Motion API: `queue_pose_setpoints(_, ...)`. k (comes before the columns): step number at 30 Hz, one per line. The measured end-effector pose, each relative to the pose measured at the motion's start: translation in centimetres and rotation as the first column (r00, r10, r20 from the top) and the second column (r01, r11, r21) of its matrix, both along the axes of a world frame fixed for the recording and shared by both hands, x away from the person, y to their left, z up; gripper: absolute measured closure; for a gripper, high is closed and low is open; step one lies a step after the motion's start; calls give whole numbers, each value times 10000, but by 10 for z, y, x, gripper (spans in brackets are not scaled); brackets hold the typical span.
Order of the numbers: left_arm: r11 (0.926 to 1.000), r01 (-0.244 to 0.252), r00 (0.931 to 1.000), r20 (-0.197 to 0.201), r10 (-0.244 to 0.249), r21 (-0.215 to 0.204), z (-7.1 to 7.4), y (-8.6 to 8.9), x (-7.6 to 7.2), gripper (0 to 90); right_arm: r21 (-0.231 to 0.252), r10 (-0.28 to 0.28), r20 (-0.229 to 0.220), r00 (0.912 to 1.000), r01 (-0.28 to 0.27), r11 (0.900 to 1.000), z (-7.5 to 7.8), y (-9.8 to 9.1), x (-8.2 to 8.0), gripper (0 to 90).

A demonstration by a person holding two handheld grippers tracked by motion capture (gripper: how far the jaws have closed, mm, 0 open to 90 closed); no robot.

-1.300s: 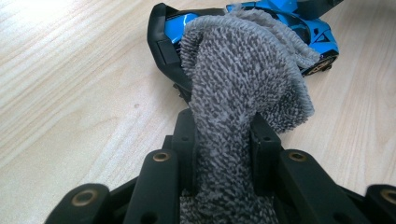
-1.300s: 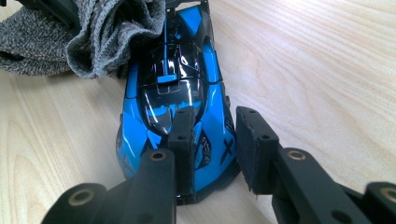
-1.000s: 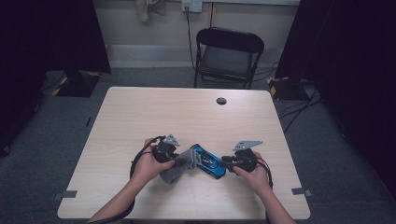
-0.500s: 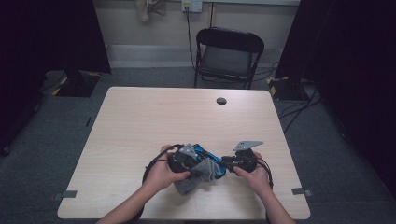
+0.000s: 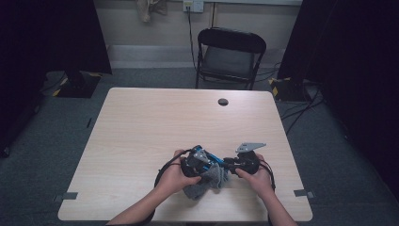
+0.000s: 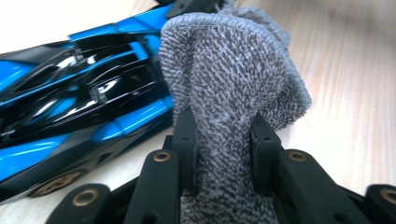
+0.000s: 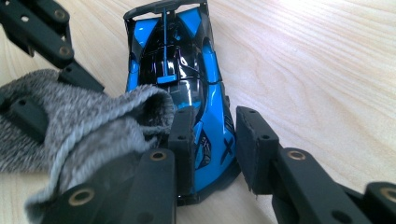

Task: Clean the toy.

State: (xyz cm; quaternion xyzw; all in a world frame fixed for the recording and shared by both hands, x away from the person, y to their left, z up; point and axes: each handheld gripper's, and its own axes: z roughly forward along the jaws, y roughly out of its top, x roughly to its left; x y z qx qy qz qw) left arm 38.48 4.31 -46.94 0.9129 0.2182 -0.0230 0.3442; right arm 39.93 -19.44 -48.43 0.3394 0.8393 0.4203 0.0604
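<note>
Left claw [image 6: 219,144] shifted right, clamping cloth [image 6: 233,79].

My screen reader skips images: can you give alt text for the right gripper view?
The right gripper clamps one end of a blue and black toy car lying on a pale wooden table. A grey cloth, pinched by the left gripper, rests against the car's side.

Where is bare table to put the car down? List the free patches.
Free: the wide stretch of table from its far edge and the small black disc down to the grippers. Crowded: the near middle, with the grey cloth beside the blue toy car.
</note>
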Motion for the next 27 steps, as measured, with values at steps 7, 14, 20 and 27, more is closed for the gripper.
queue_pose_setpoints(7, 9983, -576, 9983, 29, 576, -20, 0, 17, 9, 699, 63, -23, -4, 10000, 23, 10000, -1, -1, 0, 694)
queue_pose_setpoints(14, 9917, -1280, 9918, -69, 1279, -147, 0, 40, 20, 699, 66, -59, -28, 10000, 59, 10000, -1, -1, 0, 694)
queue_pose_setpoints(20, 9886, -1504, 9886, 26, 1504, -93, 2, 49, 23, 699, 48, -58, -1, 10000, 58, 10000, -1, 0, -1, 694)
queue_pose_setpoints(27, 9833, -1814, 9834, 43, 1815, -142, 3, 60, 26, 699, 79, -64, 4, 10000, 64, 9999, -1, -1, -1, 694)
